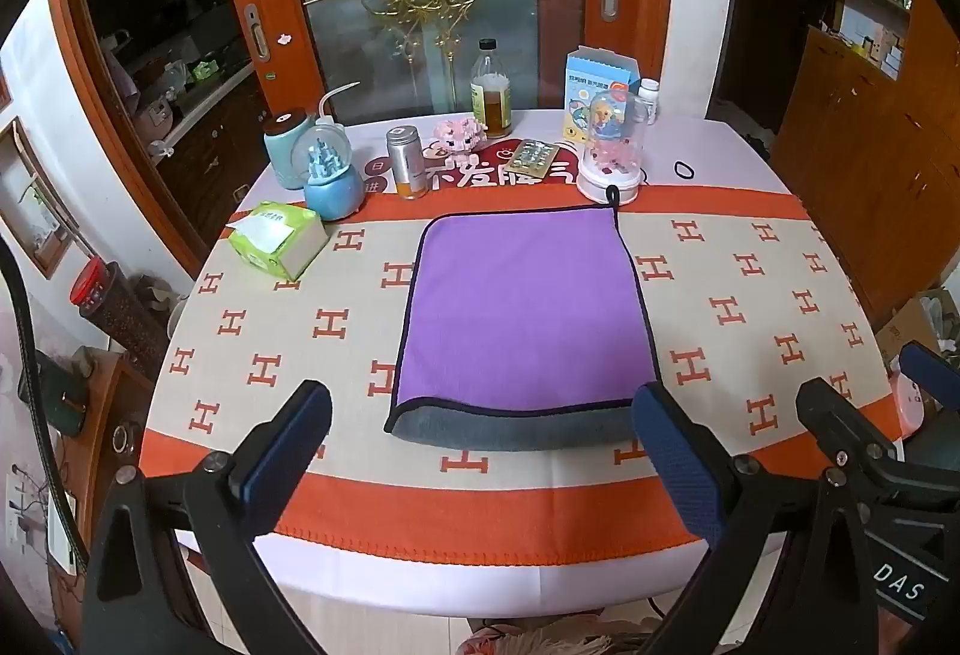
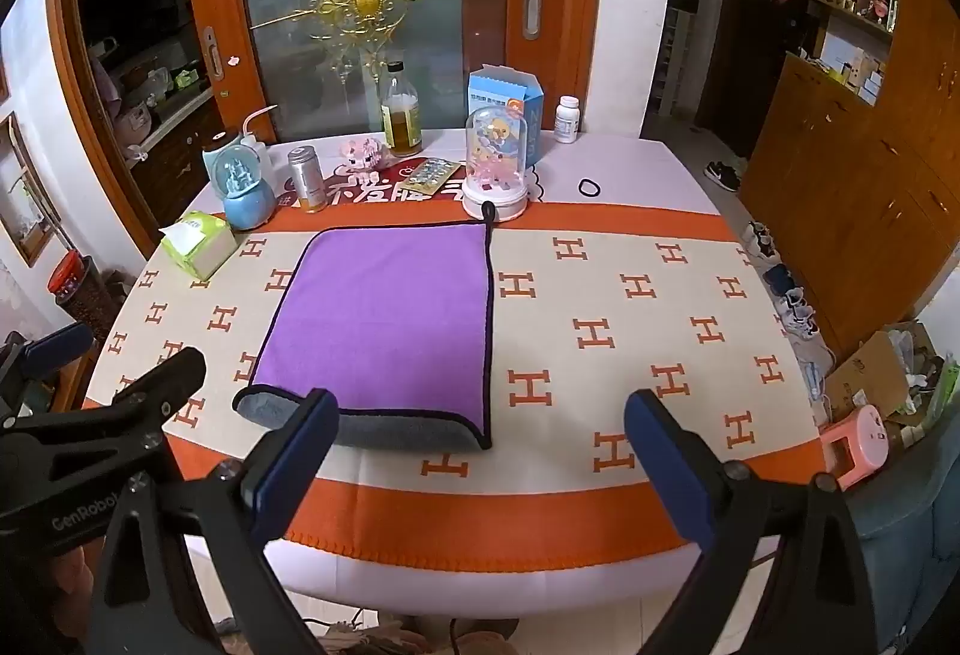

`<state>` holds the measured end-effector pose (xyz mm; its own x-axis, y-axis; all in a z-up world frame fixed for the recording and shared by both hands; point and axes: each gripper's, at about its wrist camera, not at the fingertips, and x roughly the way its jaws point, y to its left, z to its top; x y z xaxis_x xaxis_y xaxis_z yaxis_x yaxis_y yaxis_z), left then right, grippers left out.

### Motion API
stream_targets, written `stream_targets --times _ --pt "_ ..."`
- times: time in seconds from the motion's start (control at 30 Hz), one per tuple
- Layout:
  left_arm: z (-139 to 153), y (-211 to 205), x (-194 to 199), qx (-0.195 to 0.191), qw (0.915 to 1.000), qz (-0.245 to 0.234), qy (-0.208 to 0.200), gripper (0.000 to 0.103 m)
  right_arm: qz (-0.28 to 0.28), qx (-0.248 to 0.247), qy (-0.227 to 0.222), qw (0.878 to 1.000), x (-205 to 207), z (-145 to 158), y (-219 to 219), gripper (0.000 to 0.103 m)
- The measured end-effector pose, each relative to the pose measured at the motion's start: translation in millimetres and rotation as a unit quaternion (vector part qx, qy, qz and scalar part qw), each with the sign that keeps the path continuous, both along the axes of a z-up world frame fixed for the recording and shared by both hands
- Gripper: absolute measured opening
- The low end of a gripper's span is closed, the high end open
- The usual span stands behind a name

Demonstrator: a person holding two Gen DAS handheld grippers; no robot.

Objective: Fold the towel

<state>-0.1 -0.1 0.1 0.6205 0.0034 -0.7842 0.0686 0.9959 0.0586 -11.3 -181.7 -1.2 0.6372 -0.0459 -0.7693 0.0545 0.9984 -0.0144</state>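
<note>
A purple towel [image 1: 525, 304] with a dark hem lies flat on the table cloth, its grey underside showing along the near edge. It also shows in the right wrist view [image 2: 384, 319]. My left gripper [image 1: 480, 451] is open and empty, hovering above the table's front edge, just short of the towel's near edge. My right gripper [image 2: 480, 457] is open and empty, near the towel's front right corner. The right gripper shows at the right of the left wrist view [image 1: 870, 415], and the left gripper at the left of the right wrist view [image 2: 114, 373].
Along the table's far edge stand a tissue pack [image 1: 279, 238], a blue snow globe [image 1: 333, 175], a metal can [image 1: 407, 161], a glass bottle [image 1: 491, 90], a domed toy [image 1: 612, 150], a blue carton [image 1: 600, 81] and a hair tie [image 1: 684, 170]. The cloth [image 1: 750, 307] has an H pattern.
</note>
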Motion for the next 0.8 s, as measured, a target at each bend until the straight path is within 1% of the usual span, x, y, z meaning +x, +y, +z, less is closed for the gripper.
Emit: stream_targets --times 0.8 --pt "0.3 -0.1 0.1 -0.001 1.0000 0.000 0.000 0.100 0.001 0.002 -0.001 1.000 0.8 -0.8 1.0 0.097"
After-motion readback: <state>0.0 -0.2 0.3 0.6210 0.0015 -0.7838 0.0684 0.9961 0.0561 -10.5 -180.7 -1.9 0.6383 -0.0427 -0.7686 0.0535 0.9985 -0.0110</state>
